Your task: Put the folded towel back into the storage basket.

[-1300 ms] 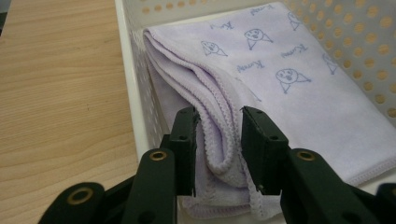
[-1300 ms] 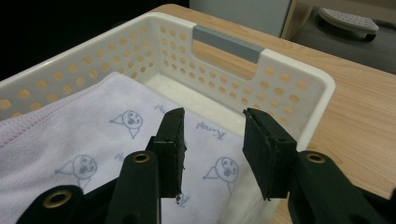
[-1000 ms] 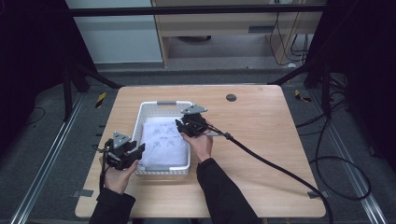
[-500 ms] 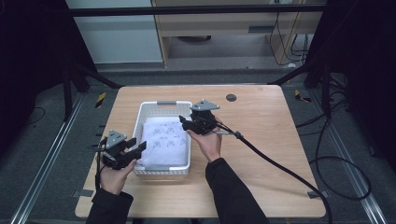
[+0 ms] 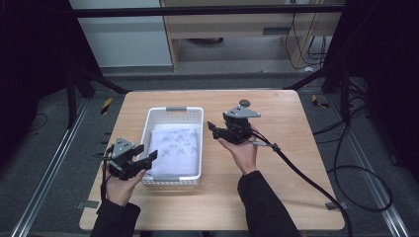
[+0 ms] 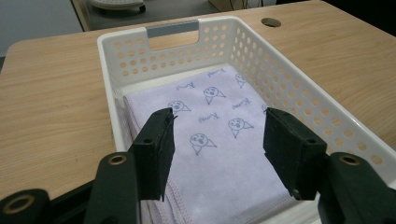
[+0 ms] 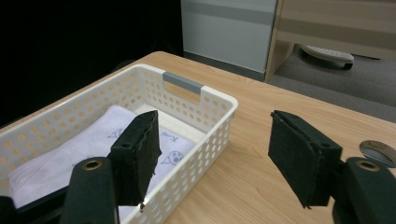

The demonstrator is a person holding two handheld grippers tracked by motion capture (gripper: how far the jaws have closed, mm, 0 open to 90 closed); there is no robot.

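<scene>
My left gripper [image 5: 141, 160] has its jaws spread apart and empty, held low at the near left corner of the white perforated plastic basket [image 5: 148, 129]; in the left gripper view it looks straight down the basket's length. I read that as a resting pose clear of the load, not a reach. My right gripper [image 5: 217, 129] is also parted and holds nothing. It hangs above the bare wooden desk [image 5: 286, 173] just beside the basket's right wall, pointing back toward it, and its cable [image 5: 301, 173] trails off over the desk to the right.

Inside the basket lies a folded pale lilac cloth printed with small faces [image 6: 219, 140], flat on the floor and filling most of it, with a strip of bare floor at the end with the grey handle [image 6: 173, 28]. A small dark round disc [image 5: 244, 102] sits near the desk's far edge.
</scene>
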